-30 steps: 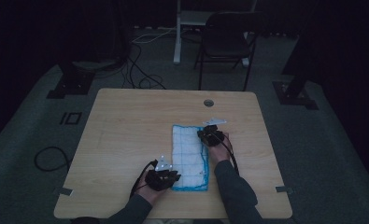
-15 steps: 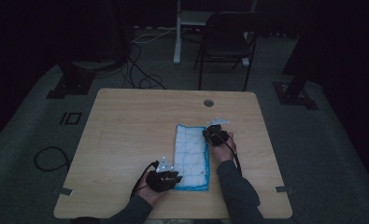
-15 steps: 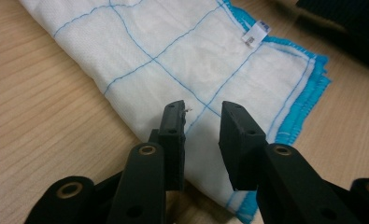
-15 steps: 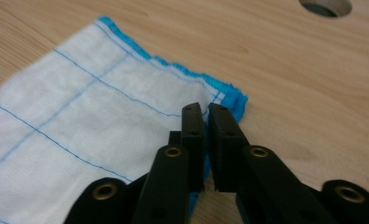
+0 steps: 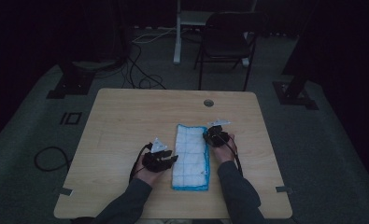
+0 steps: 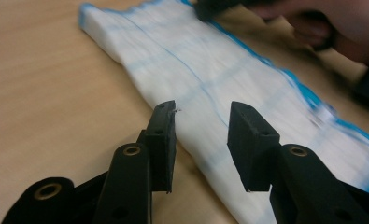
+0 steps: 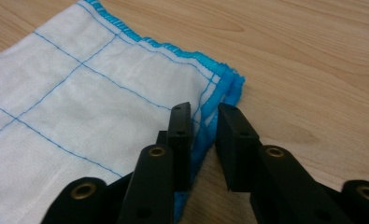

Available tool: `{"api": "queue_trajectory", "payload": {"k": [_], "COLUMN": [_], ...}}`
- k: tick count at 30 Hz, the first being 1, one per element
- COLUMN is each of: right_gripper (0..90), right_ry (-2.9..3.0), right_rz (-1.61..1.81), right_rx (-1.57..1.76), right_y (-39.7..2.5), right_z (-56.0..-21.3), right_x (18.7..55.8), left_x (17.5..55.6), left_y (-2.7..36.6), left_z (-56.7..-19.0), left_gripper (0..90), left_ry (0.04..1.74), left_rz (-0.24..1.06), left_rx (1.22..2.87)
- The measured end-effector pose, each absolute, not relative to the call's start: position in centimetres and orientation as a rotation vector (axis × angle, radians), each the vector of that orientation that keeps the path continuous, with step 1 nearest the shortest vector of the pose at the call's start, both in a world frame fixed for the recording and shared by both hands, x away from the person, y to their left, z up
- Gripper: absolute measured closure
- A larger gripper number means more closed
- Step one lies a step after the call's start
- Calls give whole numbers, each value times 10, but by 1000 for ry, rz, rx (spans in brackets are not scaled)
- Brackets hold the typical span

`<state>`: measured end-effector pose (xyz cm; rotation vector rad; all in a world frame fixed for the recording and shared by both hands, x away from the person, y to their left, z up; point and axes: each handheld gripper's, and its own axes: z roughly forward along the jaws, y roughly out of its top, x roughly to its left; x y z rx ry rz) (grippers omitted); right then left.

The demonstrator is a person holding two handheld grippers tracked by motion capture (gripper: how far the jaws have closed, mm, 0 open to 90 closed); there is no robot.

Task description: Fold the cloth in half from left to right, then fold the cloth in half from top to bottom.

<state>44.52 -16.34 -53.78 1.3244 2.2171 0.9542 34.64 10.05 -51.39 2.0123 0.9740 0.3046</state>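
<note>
Cloth (image 7: 79, 107), blue-gridded, unlettered, between right gripper (image 7: 205, 116) fingers.

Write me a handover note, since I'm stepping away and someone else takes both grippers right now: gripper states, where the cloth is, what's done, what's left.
Left gripper: jaws open, poised at the long left edge of the folded cloth, holding nothing.
Right gripper: jaws set narrowly apart astride the blue-stitched hem near the cloth's far right corner; not yet closed on it.
Cloth: white with blue grid lines and blue border, lying flat as a long folded strip on the wooden table, between the two hands.
Done: it appears folded into a strip.
Left: probably grip the edges and fold again; that is my guess.
</note>
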Motion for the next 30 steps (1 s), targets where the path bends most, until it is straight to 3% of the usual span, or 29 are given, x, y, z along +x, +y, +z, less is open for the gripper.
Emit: {"api": "queue_trajectory", "payload": {"k": [8, 30], "right_gripper": [733, 715], "right_ry": [2215, 2218], "right_rz": [963, 975], "right_rx": [1333, 1334], "right_y": [-165, -167], "right_z": [-538, -539], "right_x": [446, 447], "left_x": [381, 434], "left_y": [102, 95], "left_z": [-510, -511], "left_gripper": [609, 585], "left_ry": [1027, 1109], "left_rz": [341, 379], "left_rx": [1971, 1948]}}
